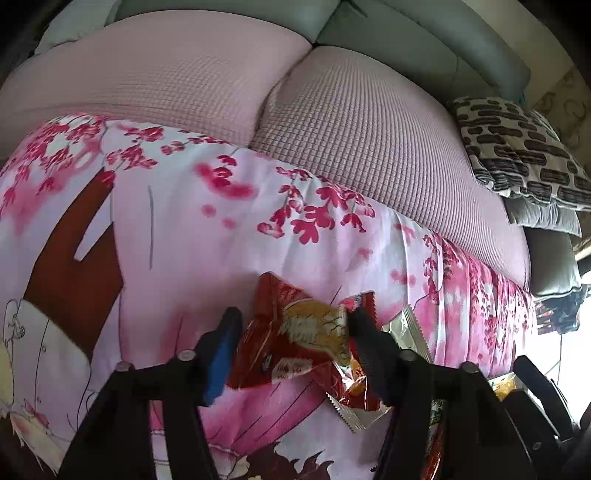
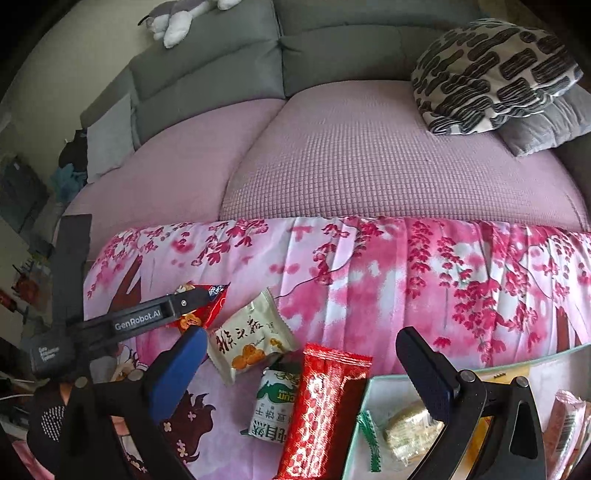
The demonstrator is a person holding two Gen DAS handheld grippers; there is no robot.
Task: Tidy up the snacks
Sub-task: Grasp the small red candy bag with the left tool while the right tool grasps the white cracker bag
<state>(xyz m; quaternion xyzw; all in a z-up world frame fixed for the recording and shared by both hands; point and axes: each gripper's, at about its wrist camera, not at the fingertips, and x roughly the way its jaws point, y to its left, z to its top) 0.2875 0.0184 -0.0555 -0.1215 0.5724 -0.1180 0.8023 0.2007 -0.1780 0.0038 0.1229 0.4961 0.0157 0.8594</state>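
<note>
sofa: grey backrest [image 2: 229,62], pink waffle-textured seat cover [image 2: 369,166] | cloth: pink blossom-print sheet [image 2: 424,266] draped over the seat's front edge | pillows: black-and-white patterned pillow [image 2: 491,74] resting on a grey cushion [image 2: 543,125], right end | toy: grey-white plush [image 2: 177,18] on top of backrest | pale cushion [image 2: 107,136] at left end

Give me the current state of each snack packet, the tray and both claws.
Left claw: shut on the red crinkled snack packet, packet still on the pink floral cloth.
Right claw: open, empty.
Cream biscuit packet: flat on the cloth, sealed.
Green-and-white packet: flat on the cloth, partly under the long red patterned packet.
Long red patterned packet: leaning on the tray's edge.
Pale green-rimmed tray: holds a few snacks.
</note>
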